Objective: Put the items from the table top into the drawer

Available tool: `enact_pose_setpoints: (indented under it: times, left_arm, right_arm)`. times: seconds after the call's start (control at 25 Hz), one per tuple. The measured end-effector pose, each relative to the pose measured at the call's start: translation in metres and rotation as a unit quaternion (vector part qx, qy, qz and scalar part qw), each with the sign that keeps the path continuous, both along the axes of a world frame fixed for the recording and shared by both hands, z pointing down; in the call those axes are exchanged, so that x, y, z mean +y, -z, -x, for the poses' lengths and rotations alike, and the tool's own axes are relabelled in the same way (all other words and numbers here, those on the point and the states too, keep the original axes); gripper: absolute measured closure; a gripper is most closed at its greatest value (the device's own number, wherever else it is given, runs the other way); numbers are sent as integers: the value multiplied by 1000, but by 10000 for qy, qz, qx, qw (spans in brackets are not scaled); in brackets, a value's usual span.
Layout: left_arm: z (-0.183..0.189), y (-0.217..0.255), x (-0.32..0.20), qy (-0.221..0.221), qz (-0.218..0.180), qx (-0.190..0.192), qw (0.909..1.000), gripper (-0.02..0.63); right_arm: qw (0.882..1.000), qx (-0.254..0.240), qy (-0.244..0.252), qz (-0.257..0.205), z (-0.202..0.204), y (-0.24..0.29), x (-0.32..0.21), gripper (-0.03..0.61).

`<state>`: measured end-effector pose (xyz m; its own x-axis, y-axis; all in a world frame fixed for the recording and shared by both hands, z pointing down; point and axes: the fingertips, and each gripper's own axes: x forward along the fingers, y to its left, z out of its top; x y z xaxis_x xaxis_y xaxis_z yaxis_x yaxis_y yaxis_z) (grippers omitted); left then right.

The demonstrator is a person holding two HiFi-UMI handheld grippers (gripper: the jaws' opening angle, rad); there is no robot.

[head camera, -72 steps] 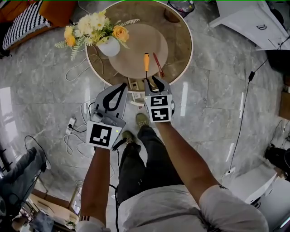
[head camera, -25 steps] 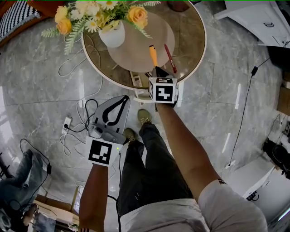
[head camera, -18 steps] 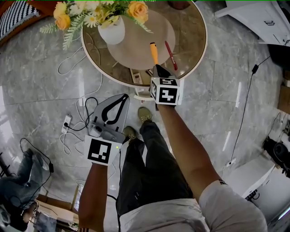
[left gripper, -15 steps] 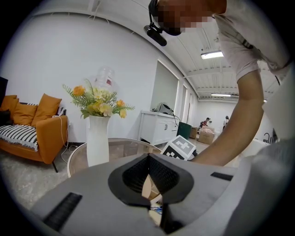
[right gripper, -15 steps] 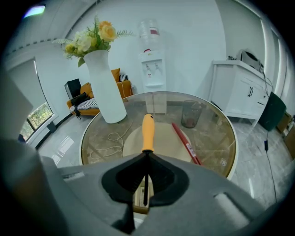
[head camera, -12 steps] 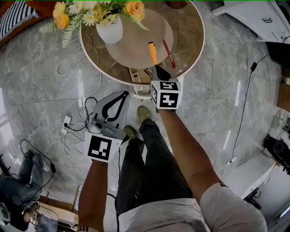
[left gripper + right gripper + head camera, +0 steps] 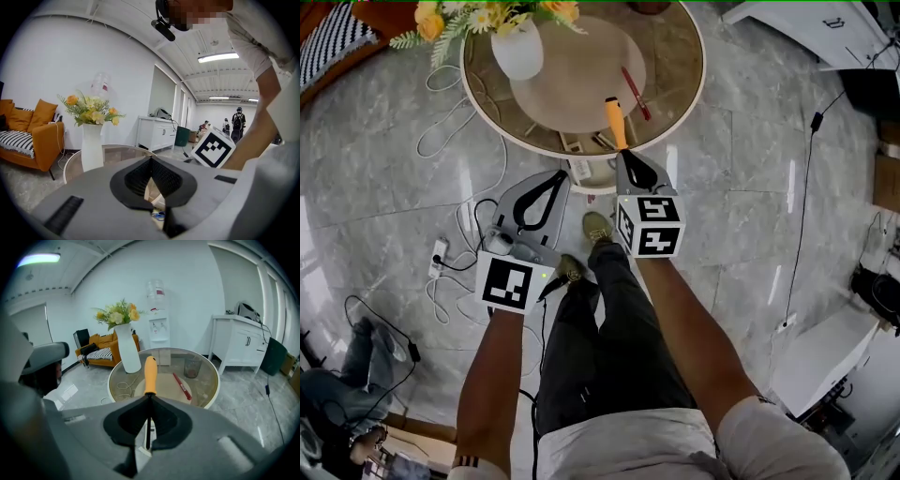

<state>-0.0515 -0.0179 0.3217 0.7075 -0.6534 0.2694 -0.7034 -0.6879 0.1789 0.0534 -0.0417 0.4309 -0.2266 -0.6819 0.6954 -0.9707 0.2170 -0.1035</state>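
Observation:
My right gripper (image 7: 622, 155) (image 7: 149, 397) is shut on the metal shaft of an orange-handled screwdriver (image 7: 613, 118) (image 7: 150, 375). The handle sticks out ahead of the jaws, lifted over the near edge of the round glass table (image 7: 686, 94). A red pen (image 7: 636, 93) (image 7: 181, 386) lies on the beige mat (image 7: 572, 75). Below the table's near rim a white drawer (image 7: 581, 171) stands out with small items in it. My left gripper (image 7: 554, 177) (image 7: 151, 160) hangs shut and empty over the floor, left of the drawer.
A white vase of flowers (image 7: 517, 51) (image 7: 127, 351) stands at the table's far left. Cables and a power strip (image 7: 441, 253) lie on the marble floor at left. The person's shoes (image 7: 598, 228) are just under the grippers. A white cabinet (image 7: 797, 28) is at the far right.
The right gripper has risen and drawn back toward the person, carrying the screwdriver off the mat to the table's near edge. The left gripper has edged slightly toward the table.

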Motion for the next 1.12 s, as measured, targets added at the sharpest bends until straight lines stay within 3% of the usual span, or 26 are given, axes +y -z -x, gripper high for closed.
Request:
enact_pose_setpoints:
  times: [0.68, 0.88, 1.12]
  left_arm:
    - [-11, -19, 63, -129, -35, 11, 9999, 614]
    - [-20, -44, 68, -70, 77, -24, 9999, 614]
    - [-33, -80, 67, -84, 157, -123, 9998, 614]
  right_arm:
    - [9992, -276, 270, -40, 18, 17, 125, 565]
    - [9988, -170, 441, 149, 6, -7, 149, 565]
    - [9965, 55, 717, 419, -20, -71, 155, 565]
